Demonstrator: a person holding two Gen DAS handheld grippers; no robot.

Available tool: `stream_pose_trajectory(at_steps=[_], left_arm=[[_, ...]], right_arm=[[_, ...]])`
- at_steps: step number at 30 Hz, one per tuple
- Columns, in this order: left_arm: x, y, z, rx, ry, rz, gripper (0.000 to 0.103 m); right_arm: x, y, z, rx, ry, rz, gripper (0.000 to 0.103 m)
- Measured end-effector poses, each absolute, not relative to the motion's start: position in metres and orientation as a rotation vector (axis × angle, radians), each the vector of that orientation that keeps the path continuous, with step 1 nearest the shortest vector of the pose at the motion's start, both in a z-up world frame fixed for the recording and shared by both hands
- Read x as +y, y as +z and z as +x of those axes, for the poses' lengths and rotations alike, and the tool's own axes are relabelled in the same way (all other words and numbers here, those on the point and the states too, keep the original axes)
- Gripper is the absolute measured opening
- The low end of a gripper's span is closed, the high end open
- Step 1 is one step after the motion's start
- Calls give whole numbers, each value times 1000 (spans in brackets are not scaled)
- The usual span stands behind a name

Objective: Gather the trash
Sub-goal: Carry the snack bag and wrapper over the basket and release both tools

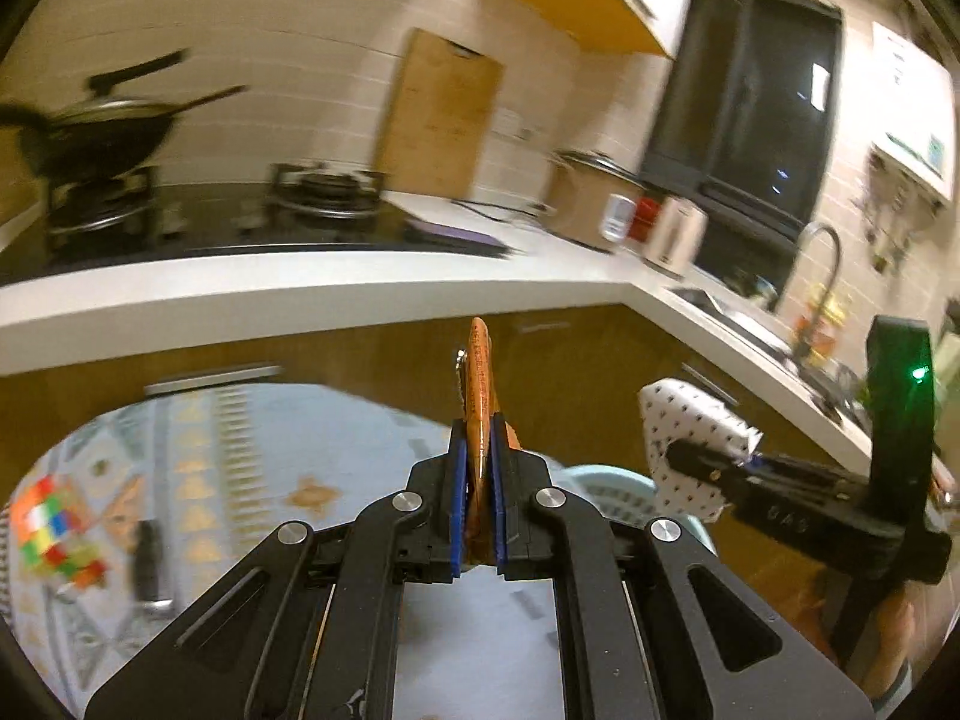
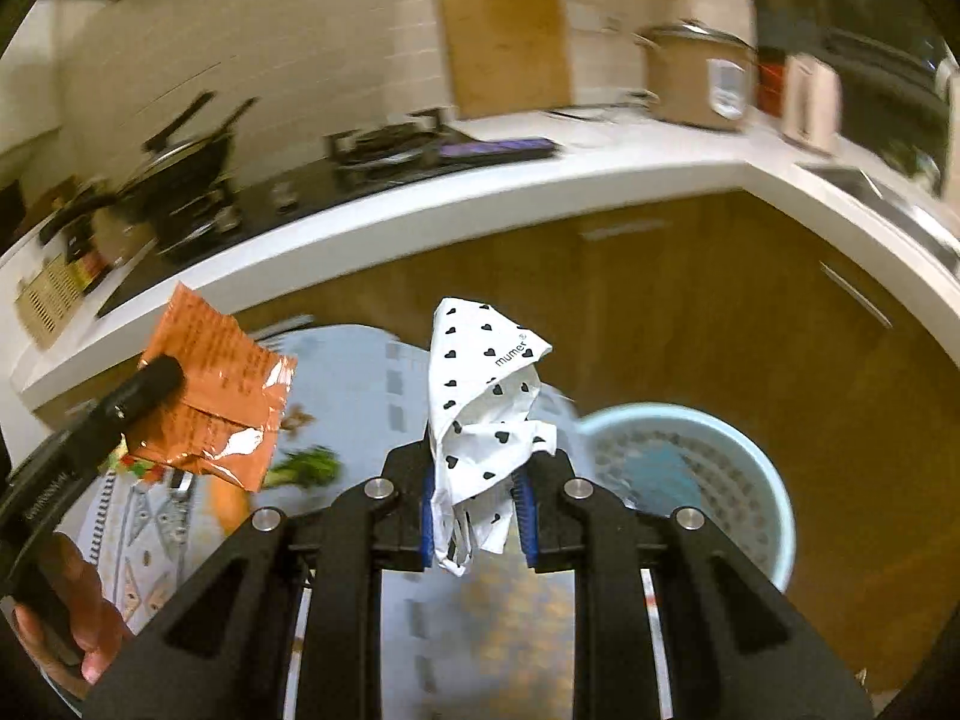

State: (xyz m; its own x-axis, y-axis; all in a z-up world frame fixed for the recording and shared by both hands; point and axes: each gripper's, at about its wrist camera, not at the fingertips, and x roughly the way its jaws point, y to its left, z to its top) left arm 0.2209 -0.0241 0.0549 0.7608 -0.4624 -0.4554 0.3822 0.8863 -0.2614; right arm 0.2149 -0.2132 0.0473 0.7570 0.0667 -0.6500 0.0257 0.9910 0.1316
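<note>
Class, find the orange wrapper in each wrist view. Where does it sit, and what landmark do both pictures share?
Left wrist view: orange wrapper, edge-on at centre, pinched in the left hand-held gripper.
Right wrist view: orange wrapper, at left, broad face showing.
Shared landmark: the cutting board leaning against the wall.

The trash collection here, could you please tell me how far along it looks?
Both pieces are picked up but not binned. The left hand-held gripper is shut on an orange foil wrapper; the right hand-held gripper pinches a crumpled white heart-print wrapper. What remains is dropping both into the light blue basket beside the table.
</note>
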Motion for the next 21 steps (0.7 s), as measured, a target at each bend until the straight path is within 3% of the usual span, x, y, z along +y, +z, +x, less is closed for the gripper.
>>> stream_pose_trajectory(at_steps=[15, 18, 19, 21], left_arm=[[-184, -1, 254, 701, -593, -25, 9], [-198, -13, 257, 733, -605, -11, 20], [-203, -16, 258, 741, -599, 0, 29], [-209, -21, 259, 744, -593, 16, 32]], right_arm=[[-343, -23, 208, 880, -102, 318, 21], [-356, -37, 212, 901, -124, 341, 22], [-358, -40, 215, 908, -126, 347, 23], [-363, -44, 215, 918, -122, 358, 27]])
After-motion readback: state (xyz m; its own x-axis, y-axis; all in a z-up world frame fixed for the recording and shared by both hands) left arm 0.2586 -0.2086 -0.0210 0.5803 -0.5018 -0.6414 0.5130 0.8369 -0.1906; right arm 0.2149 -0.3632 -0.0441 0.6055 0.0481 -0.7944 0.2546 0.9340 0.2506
